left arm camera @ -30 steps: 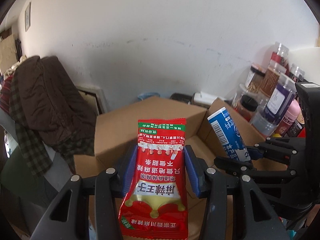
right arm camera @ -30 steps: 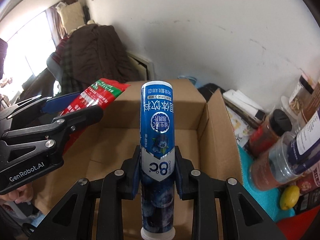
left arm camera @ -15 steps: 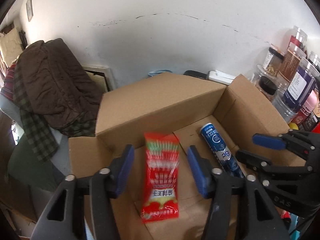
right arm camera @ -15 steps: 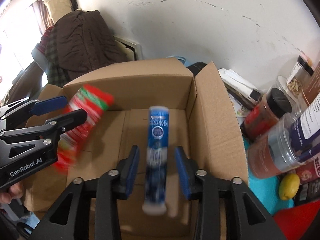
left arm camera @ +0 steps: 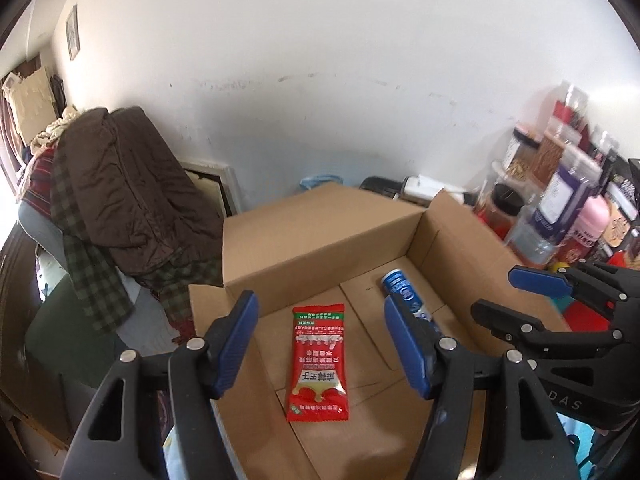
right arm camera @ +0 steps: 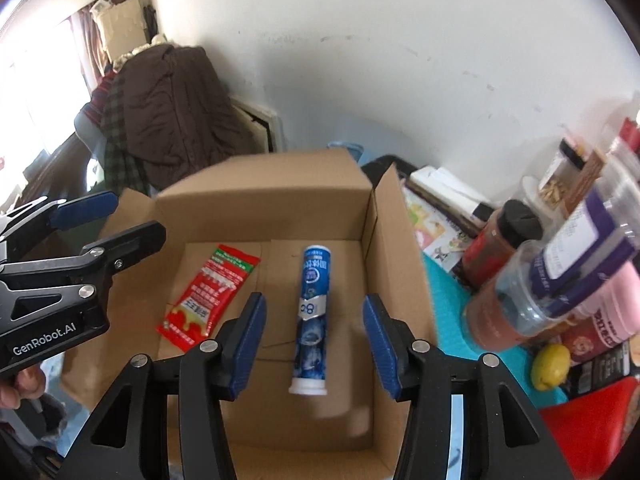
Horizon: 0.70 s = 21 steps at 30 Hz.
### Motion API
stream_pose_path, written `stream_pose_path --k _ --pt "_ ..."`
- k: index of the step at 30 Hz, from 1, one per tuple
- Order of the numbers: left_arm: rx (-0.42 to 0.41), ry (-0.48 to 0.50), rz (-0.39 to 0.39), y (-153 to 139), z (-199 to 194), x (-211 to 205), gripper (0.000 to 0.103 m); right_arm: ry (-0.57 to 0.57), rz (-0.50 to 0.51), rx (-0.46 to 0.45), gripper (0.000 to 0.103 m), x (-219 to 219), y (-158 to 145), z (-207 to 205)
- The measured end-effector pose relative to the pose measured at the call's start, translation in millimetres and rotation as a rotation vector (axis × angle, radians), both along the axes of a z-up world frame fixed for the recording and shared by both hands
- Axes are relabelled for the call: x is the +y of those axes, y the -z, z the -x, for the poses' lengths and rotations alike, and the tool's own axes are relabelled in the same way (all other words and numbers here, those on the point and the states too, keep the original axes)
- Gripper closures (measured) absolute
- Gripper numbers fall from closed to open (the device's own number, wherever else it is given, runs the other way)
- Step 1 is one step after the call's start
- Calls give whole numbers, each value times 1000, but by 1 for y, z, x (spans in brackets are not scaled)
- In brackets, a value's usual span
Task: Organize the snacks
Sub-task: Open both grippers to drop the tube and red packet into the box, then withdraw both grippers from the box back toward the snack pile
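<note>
Two snacks lie flat on the floor of an open cardboard box (right arm camera: 372, 208), side by side but apart. On the left is a red snack packet (left arm camera: 318, 362) with white and yellow print, and on the right is a blue tube (right arm camera: 314, 312) with a white cap at its near end. In the right wrist view the tube points away from the camera toward the back wall of the box, and the packet is a little tilted, its top leaning to the right.

Both tongs hang above the box and hold nothing. The left tongs (left arm camera: 322, 342) stand wide open, and the red packet is seen between the two blue pads (left arm camera: 236, 344), well below them. The right tongs (right arm camera: 316, 346) are also spread open, with the blue tube visible in the gap between their pads (right arm camera: 248, 346), not touching them. Each pair of tongs appears at the edge of the other camera's view, the left one with white letters on its black body.

Right of the box, on a turquoise surface (right arm camera: 448, 300), stands a crowded group of jars and bottles (right arm camera: 560, 264), among them a jar with a black lid (right arm camera: 500, 240), a bottle with a purple label and a pink container. A small yellow lemon (right arm camera: 552, 366) rests near them. Behind the box there are flat white papers or books (right arm camera: 444, 188) close to the white wall. To the left, a dark brown jacket (left arm camera: 128, 184) and a checked cloth hang over some furniture.
</note>
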State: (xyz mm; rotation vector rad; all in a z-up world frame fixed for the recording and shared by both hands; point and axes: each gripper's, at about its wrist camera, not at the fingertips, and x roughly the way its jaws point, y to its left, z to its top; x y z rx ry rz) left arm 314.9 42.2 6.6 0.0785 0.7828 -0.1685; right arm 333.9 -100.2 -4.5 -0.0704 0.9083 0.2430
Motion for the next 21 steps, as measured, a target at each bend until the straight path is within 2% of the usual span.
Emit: stream_pose_path --k 12,18,21 --pt "-128 32 30 -68 68 -6 38 2 -17 -174 53 -5 -74 66" --pt "-179 59 45 -91 103 -10 38 6 -20 -255 53 -9 -101 104" --pt "-203 76 49 -102 123 -12 38 8 -21 -299 47 -10 -113 128"
